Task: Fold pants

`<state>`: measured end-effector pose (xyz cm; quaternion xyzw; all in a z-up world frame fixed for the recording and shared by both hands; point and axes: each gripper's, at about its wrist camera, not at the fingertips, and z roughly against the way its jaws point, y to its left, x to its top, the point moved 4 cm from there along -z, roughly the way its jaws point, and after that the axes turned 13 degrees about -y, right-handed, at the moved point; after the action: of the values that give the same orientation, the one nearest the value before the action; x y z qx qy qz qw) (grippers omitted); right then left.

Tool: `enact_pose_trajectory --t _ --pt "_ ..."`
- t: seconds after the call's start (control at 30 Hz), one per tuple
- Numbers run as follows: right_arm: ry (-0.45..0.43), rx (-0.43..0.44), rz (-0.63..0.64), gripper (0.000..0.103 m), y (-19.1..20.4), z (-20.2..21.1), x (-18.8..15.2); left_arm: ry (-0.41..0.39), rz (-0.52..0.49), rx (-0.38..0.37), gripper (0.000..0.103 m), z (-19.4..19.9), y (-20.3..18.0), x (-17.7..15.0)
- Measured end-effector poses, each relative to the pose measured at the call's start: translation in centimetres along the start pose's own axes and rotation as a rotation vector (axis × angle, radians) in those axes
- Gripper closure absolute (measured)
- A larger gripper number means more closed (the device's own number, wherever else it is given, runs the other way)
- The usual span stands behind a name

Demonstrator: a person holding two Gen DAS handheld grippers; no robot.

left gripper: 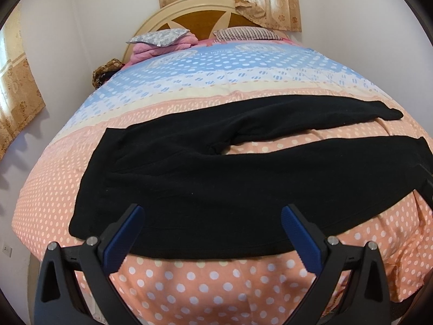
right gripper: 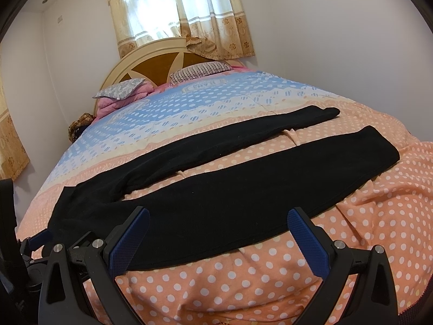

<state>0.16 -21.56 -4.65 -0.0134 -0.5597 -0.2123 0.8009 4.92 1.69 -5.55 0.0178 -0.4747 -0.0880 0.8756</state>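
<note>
Starting state: pants (left gripper: 205,178) lie flat and unfolded on the quilt (left gripper: 189,284), legs apart, waist at the left. Left gripper (left gripper: 212,233) and right gripper (right gripper: 219,233) both spread wide, empty, at the pants' near edge. Every fold remains.

Pants (left gripper: 205,168) lie spread across bed (left gripper: 189,284), pillows (left gripper: 159,38) behind.

polka-dot bedspread (left gripper: 216,284) | pillows (left gripper: 159,38) | headboard (right gripper: 151,65) | curtains (right gripper: 178,10)

No text, label, brand or number is readable on anything in either view.
</note>
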Motion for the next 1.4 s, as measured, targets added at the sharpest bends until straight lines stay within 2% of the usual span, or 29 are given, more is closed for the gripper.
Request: enact_pose_trajectory --t 0.17,0.37,0.4,0.43,0.47,0.5,0.6,0.67,0.73,0.83,1.0,1.03,1.07,1.1,1.13,1.17,1.23,1.3,1.4 --pt "0.025 0.02 0.034 0.001 0.0 -2.0 0.3 0.025 0.022 0.001 0.0 -2.2 3.8 0.2" --pt "0.082 0.081 0.084 0.002 0.6 -6.1 1.6 0.042 0.093 0.107 0.001 -6.3 12.8 2.8" --pt "0.085 0.092 0.093 0.007 0.9 -6.6 2.0 0.046 0.101 0.125 0.004 -7.3 14.3 3.4" --pt "0.087 0.111 0.107 0.014 1.3 -7.3 2.5 0.051 0.109 0.138 0.011 -8.1 15.4 3.8" --pt "0.095 0.129 0.12 0.03 1.6 -8.0 2.8 0.065 0.125 0.145 0.019 -9.3 16.7 4.2" --pt "0.114 0.156 0.135 0.035 2.2 -8.9 3.2 0.094 0.16 0.138 0.023 -11.0 18.3 4.6" --pt "0.158 0.203 0.14 0.035 3.1 -11.3 4.0 0.147 0.248 0.102 0.047 -14.7 20.9 4.6" --pt "0.181 0.217 0.172 0.035 3.9 -13.0 4.4 0.181 0.276 0.083 0.069 -16.6 21.7 4.3" --pt "0.203 0.226 0.223 0.035 4.7 -14.8 4.7 0.206 0.294 0.06 0.078 -18.4 22.0 4.1" --pt "0.246 0.261 0.261 0.035 5.7 -17.0 4.9 0.237 0.318 0.07 0.079 -20.4 22.7 3.9" --pt "0.299 0.356 0.222 0.034 6.3 -19.8 5.2 0.267 0.372 0.044 0.075 -22.0 23.4 3.9" --pt "0.307 0.37 0.213 0.034 6.4 -20.2 5.2 0.269 0.375 0.034 0.071 -22.0 23.6 4.1" --pt "0.312 0.377 0.211 0.034 6.4 -20.7 5.4 0.273 0.388 0.011 0.059 -21.8 23.5 4.3" --pt "0.307 0.377 0.218 0.034 6.4 -21.3 5.7 0.273 0.4 -0.01 0.052 -21.8 23.6 4.5" --pt "0.299 0.385 0.23 0.034 6.3 -21.9 6.1 0.263 0.411 -0.031 0.04 -21.5 23.6 4.8" --pt "0.294 0.39 0.244 0.034 6.2 -22.4 6.4 0.239 0.412 -0.042 0.033 -21.0 23.6 5.1" --pt "0.297 0.399 0.269 0.034 6.0 -23.6 6.9 0.204 0.381 -0.065 0.027 -20.9 23.5 5.5" --pt "0.317 0.42 0.29 0.034 5.9 -25.5 7.3 0.204 0.346 -0.067 0.025 -21.3 23.3 5.5" --pt "0.349 0.442 0.355 0.034 6.5 -28.8 7.4 0.251 0.326 -0.073 0.025 -22.9 22.6 4.6"
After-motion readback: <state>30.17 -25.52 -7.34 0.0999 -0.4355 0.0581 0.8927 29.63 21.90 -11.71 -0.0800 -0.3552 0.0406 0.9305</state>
